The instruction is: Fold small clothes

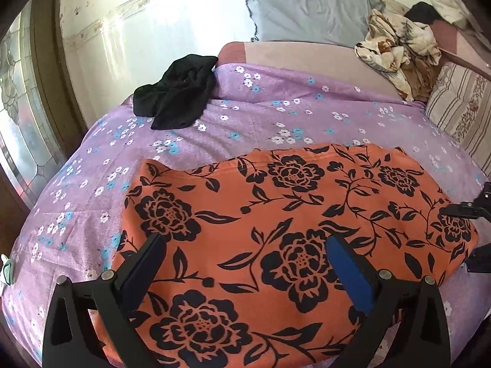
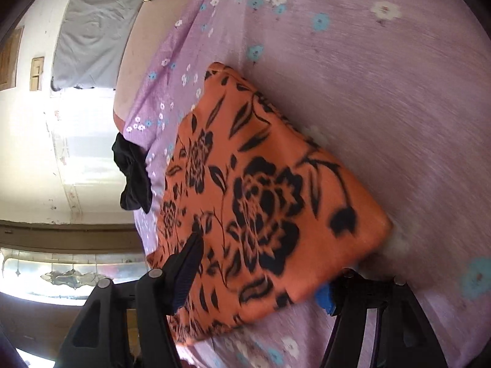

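From the left wrist camera, the left tool (image 1: 245,254) hangs over the orange floral garment (image 1: 294,227), its 2 fingers spread wide with only cloth showing between them and nothing gripped; the right-hand finger carries a blue pad (image 1: 348,276). The garment lies folded flat on the purple flowered bedsheet (image 1: 260,116), its near edge cut off by the bottom of the frame and partly hidden behind the tool's black frame. At the right edge, part of the right tool (image 1: 472,208) reaches to the garment's right end, but too little of it shows here to read its jaws. A crumpled black garment (image 1: 178,92) sits well apart at the far left of the bed, with a grey pillow (image 1: 307,6) and a bundle of patterned cloth (image 1: 396,46) beyond. From the right wrist camera, rotated and smeared by motion blur, the right tool (image 2: 260,270) straddles the near edge of the orange floral garment (image 2: 264,190), its fingers wide apart on either side; the blue pad (image 2: 325,299) is mostly hidden beneath the cloth, and I cannot tell whether the fingers press on it. The black garment (image 2: 132,171) shows beyond, beside the wall.
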